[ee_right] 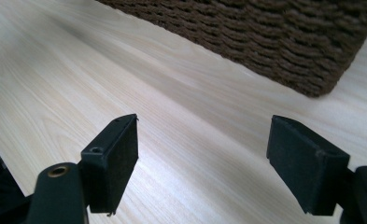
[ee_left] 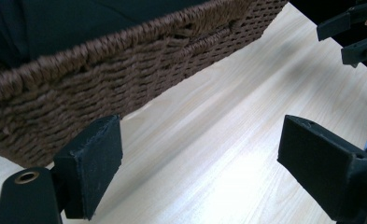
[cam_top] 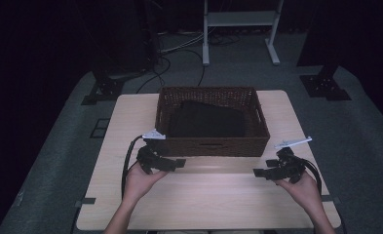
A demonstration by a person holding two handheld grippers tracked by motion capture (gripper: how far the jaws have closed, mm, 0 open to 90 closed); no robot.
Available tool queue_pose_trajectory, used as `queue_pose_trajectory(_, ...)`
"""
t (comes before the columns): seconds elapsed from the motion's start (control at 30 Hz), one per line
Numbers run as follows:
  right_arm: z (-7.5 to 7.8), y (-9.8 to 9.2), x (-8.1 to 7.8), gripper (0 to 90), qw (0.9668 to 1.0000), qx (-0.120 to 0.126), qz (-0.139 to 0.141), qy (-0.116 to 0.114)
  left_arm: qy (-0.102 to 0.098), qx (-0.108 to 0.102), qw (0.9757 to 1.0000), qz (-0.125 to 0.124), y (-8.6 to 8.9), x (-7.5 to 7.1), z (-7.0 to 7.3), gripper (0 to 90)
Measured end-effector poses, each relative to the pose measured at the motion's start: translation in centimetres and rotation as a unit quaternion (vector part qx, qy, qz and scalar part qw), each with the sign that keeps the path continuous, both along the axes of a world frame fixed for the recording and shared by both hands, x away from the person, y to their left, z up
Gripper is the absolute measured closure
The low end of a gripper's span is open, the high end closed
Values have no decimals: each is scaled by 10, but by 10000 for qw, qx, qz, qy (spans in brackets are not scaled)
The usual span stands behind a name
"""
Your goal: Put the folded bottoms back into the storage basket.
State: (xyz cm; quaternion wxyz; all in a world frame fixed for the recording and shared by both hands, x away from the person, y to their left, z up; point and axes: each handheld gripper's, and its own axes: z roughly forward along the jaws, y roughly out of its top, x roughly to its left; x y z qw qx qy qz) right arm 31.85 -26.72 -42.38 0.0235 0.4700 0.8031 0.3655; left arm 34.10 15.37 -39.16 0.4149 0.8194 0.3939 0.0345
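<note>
Wicker basket [cam_top: 212, 141] is sitting at the table's [cam_top: 203, 195] far edge, centred, w/ a dark folded cloth [cam_top: 208, 119] lying inside. Left gripper [cam_top: 177, 163] is hovering just beside the basket's near-left corner, jaws gaping wide, nothing btwn them. Right gripper [cam_top: 259, 173] is hanging near the near-right corner, jaws likewise spread apart, holding nothing. Both are pointing inward over bare tabletop.

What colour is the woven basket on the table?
Dark brown; the basket shows it best in the left gripper view.
</note>
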Motion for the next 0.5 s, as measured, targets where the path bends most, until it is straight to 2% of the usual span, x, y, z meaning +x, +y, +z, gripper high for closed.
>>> queue_pose_trajectory(0.5,-17,-8,-14,232,9999,80,-108,108,57,-91,9999,34,6,-15,-20,115)
